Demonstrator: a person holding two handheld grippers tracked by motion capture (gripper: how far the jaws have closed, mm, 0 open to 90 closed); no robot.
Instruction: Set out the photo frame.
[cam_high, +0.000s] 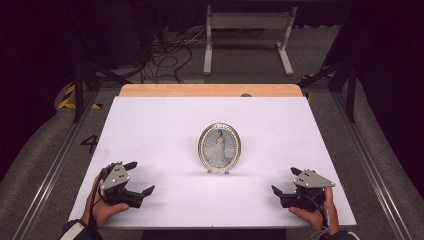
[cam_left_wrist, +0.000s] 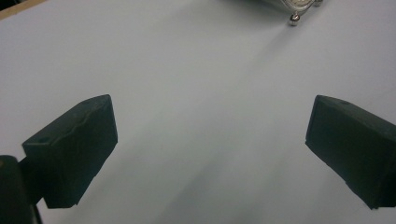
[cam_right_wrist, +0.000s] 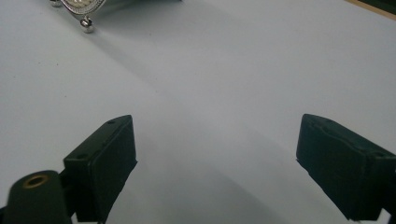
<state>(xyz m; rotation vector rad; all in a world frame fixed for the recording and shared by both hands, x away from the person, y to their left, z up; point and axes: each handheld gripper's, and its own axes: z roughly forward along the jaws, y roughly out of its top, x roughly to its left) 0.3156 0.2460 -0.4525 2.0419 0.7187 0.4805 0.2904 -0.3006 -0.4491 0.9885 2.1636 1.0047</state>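
Worktop (cam_high: 150, 130), covered by a plain white sheet, with a strip of bare wood showing along its far edge. Standing upright at its middle is an oval picture frame (cam_high: 219, 148), silver with a beaded rim, resting on small ball feet and holding a photograph of a figure in a pale dress. Left gripper (cam_high: 140, 178) and right gripper (cam_high: 283, 180) lie near the front edge, well apart from the frame on either side, each held in a hand. Both are released: in the left gripper view and the right gripper view the black jaws stand wide with nothing between them, and one ball foot of the frame (cam_left_wrist: 293, 19) (cam_right_wrist: 86, 24) appears at the upper edge.

Risks, judged from this layout. The frame is tall and rests on a narrow base, so a push from one side alone would probably tip it onto its face or back. Jaws closing on the beaded rim could slip, since the metal looks smooth and curved. Uneven timing between the two sides might slide the frame across the sheet rather than lift it. Pressure on the glazed front could mark or crack it.

Writing: no brand, label or legible text appears on the frame, the sheet or the grippers.
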